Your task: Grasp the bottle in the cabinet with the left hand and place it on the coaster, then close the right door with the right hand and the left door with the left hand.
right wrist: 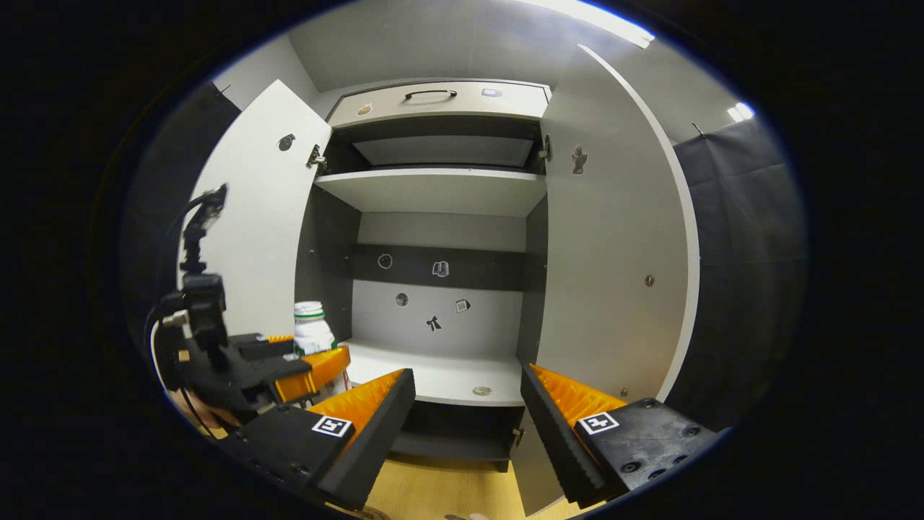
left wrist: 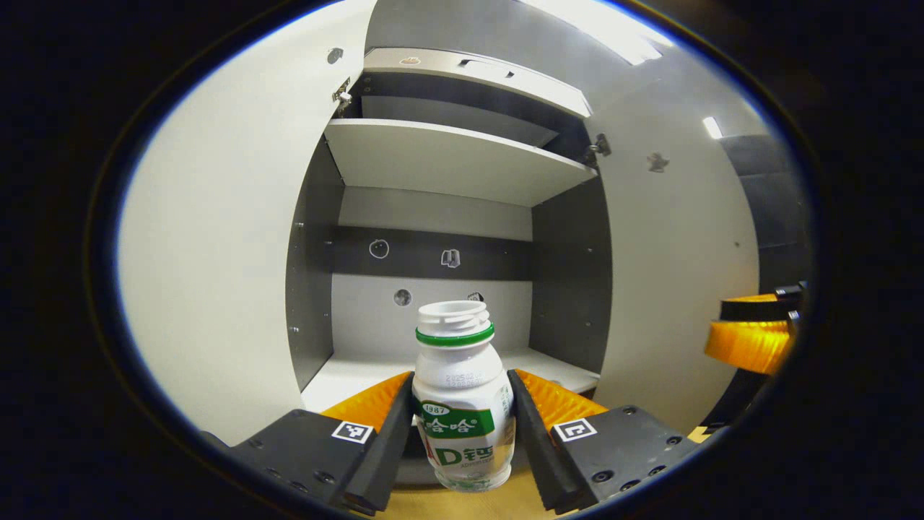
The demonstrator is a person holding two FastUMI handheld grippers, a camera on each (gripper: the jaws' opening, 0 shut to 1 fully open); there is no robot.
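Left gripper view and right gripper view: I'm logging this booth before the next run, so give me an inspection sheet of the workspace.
Surface: wooden tabletop below the bottle.
Job's things: bottle upright, out of the cabinet; both doors open, left door, right door; coaster not made out.
Clutter: small round thing on the lower shelf.
Grippers: left gripper closed on the bottle's sides; right gripper open, holding nothing.
Cables: a cable looping off the left gripper.
Surroundings: small stickers on the cabinet's back wall; drawer on top.

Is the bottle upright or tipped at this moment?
Upright. In the left gripper view the bottle stands with its neck pointing up, clamped between the left gripper jaws, out in front of the open cabinet.
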